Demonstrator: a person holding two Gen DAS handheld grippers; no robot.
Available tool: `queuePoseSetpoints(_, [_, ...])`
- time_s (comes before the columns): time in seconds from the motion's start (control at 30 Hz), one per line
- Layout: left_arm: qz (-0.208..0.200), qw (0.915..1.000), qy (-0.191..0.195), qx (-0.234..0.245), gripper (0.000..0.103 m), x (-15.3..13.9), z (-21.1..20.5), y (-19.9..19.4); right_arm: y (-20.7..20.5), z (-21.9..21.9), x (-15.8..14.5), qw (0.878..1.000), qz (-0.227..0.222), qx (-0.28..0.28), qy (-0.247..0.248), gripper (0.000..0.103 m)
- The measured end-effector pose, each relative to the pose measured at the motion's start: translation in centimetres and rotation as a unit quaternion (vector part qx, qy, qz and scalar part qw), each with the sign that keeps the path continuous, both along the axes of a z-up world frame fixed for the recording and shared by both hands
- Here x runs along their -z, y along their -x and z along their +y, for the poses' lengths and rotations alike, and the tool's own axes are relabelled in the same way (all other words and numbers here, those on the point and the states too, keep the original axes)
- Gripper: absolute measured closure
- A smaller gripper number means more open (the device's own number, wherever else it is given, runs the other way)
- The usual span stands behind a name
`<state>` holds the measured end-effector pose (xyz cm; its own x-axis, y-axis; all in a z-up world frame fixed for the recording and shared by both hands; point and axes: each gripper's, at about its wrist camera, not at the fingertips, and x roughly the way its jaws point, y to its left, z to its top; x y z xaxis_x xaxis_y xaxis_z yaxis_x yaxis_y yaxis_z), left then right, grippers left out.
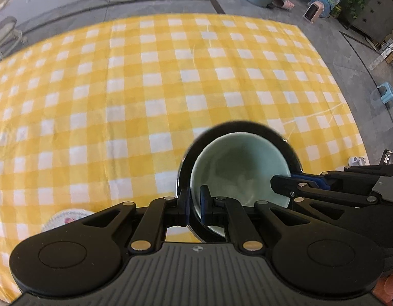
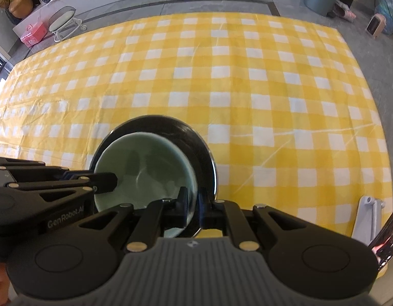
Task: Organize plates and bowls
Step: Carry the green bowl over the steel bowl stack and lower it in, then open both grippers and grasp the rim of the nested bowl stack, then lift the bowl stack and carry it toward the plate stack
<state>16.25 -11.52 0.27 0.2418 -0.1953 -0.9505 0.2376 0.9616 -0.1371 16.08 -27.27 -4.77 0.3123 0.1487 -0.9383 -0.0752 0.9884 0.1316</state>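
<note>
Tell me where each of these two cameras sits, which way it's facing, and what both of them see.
Left wrist: on the left gripper, looking steeply down at the green bowl nested in a black bowl; its fingers clamp the rims, the right gripper enters from the right.
Right wrist: on the right gripper, facing down likewise; the left gripper enters from the left.
Shared: both bowls, the yellow checked tablecloth, both grippers.

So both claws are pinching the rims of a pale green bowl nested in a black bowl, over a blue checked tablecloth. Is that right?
Not quite: the tablecloth is yellow and white checked, not blue, as both wrist views show. The rest holds: the left claw and right claw are each clamped on the rims of the pale green bowl nested in the black bowl.
</note>
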Motion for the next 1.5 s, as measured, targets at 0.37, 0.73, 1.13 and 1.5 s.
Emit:
queuePoseSetpoints(0.37, [-0.011, 0.9998, 0.01, -0.008, 0.092, -1.9, 0.6, 0.4, 0.7, 0.2, -1.6, 1.0, -0.02, -0.003, 0.009, 0.088])
queuePoseSetpoints(0.73, [-0.087, 0.9961, -0.006, 0.014, 0.053, -4.9, 0.9, 2.8, 2.8, 0.2, -4.6, 0.996, -0.085, -0.01, 0.009, 0.063])
queuePoseSetpoints(1.13, [-0.161, 0.9854, 0.044, -0.033, 0.03, -4.1, 3.8, 6.2, 5.4, -2.9, -2.6, 0.987, -0.138, 0.063, -0.059, 0.039])
queuePoseSetpoints(1.5, [-0.172, 0.9656, 0.129, -0.147, 0.022, -0.8, 7.5, 8.4, 7.1, -3.3, 0.9, 0.964, -0.186, 0.143, -0.123, 0.026])
